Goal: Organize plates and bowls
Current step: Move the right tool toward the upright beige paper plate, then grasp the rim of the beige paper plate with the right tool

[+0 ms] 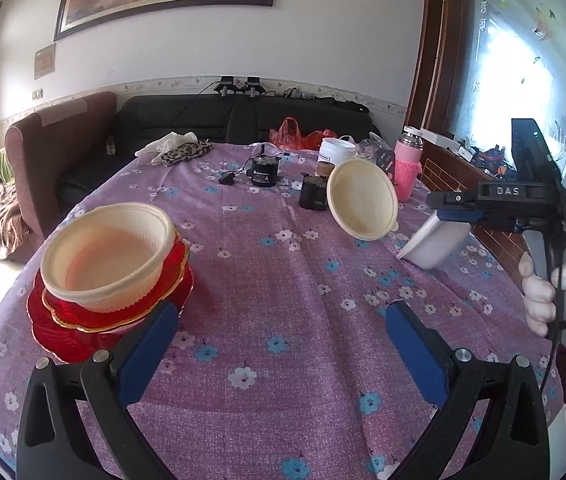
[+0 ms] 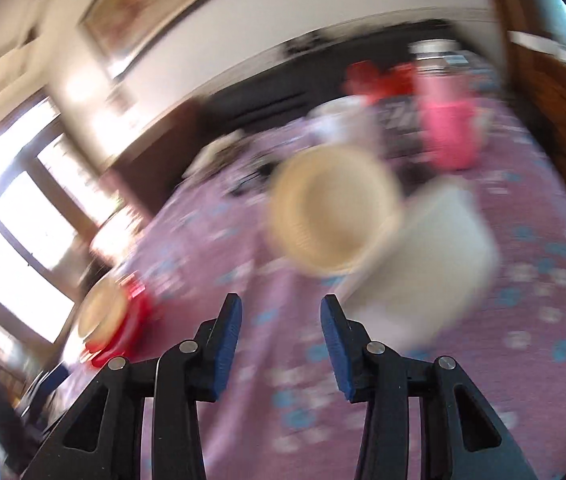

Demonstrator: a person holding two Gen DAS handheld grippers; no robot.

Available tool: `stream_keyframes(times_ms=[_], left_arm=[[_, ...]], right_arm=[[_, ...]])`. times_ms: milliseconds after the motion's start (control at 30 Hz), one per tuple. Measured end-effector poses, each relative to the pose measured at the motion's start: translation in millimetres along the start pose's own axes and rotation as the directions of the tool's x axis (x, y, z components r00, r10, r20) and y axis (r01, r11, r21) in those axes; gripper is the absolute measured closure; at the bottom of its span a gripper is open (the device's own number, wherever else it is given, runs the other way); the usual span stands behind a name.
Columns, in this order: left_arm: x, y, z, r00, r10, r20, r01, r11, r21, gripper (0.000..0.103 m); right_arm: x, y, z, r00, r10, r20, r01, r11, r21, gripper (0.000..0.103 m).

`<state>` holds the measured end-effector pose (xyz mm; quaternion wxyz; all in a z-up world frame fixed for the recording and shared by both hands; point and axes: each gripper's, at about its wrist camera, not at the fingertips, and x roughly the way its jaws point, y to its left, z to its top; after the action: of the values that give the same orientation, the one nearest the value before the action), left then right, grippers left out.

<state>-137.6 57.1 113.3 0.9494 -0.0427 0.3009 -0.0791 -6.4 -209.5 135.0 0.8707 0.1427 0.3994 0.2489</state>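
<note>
Left gripper [image 1: 279, 322]: your fingers stand wide apart with nothing between them, low over the tablecloth [image 1: 291, 280]; the left blue pad sits just in front of the red plates.

Right gripper [image 2: 281, 312]: in its own view the blue pads are parted with a clear gap and bare cloth between them. In the left wrist view it reaches in from the right, your gloved right hand [image 1: 555, 296] on the handle; whether a fingertip touches the white bowl there, I cannot tell.

Cream bowl, stacked [image 1: 109, 248]: upright on the red plates, mouth up, at the table's left edge.

Red plates [image 1: 83, 320]: a stack with gold rims under that bowl; count unclear. Seen also, blurred, at lower left in the right wrist view [image 2: 131, 320].

Cream bowl, tilted [image 1: 363, 200]: on edge, mouth turned toward your left camera, right of table centre, just beside the white bowl; contact between the two cannot be settled.

White bowl [image 1: 433, 240]: tipped, directly under the right gripper's tips; close ahead of the right pad in the right wrist view [image 2: 423, 264].

Far end of table: pink bottle [image 1: 407, 168], white tub [image 1: 337, 150], black motor [image 1: 263, 172], dark jar [image 1: 313, 192], red bag [image 1: 299, 136].

Right wrist view quality: heavy motion blur; fine detail unreadable.
</note>
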Motion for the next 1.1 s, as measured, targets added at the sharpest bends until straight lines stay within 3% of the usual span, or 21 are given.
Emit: stream_keyframes(times_ms=[67,167,333,600,767,900,967,1100], left_arm=[[-2.0,7.2,0.4,1.0,0.004,0.004,-0.004,1.0,-0.015,0.0],[-2.1,16.4,0.7,1.0,0.001,0.003,-0.001,0.999,-0.04,0.0],[6.1,24.6,0.3,0.999,-0.027,-0.026,0.025,0.997,-0.071,0.0],[13.4,14.5,4.5,0.997,-0.063,-0.048,0.061,0.997,-0.044,0.0],[45.2,2.4,1.9,0.991,-0.035,-0.13,0.033,0.999,-0.017,0.0],[71.6,-10.5,-2.8,0.976,-0.071,-0.207,0.066,0.997,-0.031,0.0],[83.7,-19.2,-4.0,0.969,-0.074,-0.236,0.07,0.997,-0.023,0.0],[101.3,-37.9,1.5,0.964,-0.063,-0.259,0.067,0.998,0.01,0.0]], right_arm=[[-6.5,20.8,-3.4,1.0,0.026,0.012,-0.026,0.999,-0.043,0.058],[-23.8,25.6,-5.9,0.999,0.001,0.054,0.001,0.999,-0.034,0.058],[-49.1,6.7,-5.6,0.976,-0.184,0.116,0.182,0.983,0.029,0.047],[-69.0,-43.9,-10.0,0.932,-0.344,0.114,0.326,0.933,0.152,0.044],[-82.4,-74.5,-37.1,0.899,-0.426,0.096,0.402,0.893,0.2,0.043],[-84.8,-73.6,-54.6,0.883,-0.46,0.098,0.441,0.882,0.165,0.043],[-82.3,-68.5,-53.8,0.888,-0.448,0.105,0.433,0.89,0.141,0.041],[-70.6,-61.1,-40.4,0.917,-0.381,0.119,0.365,0.921,0.137,0.034]])
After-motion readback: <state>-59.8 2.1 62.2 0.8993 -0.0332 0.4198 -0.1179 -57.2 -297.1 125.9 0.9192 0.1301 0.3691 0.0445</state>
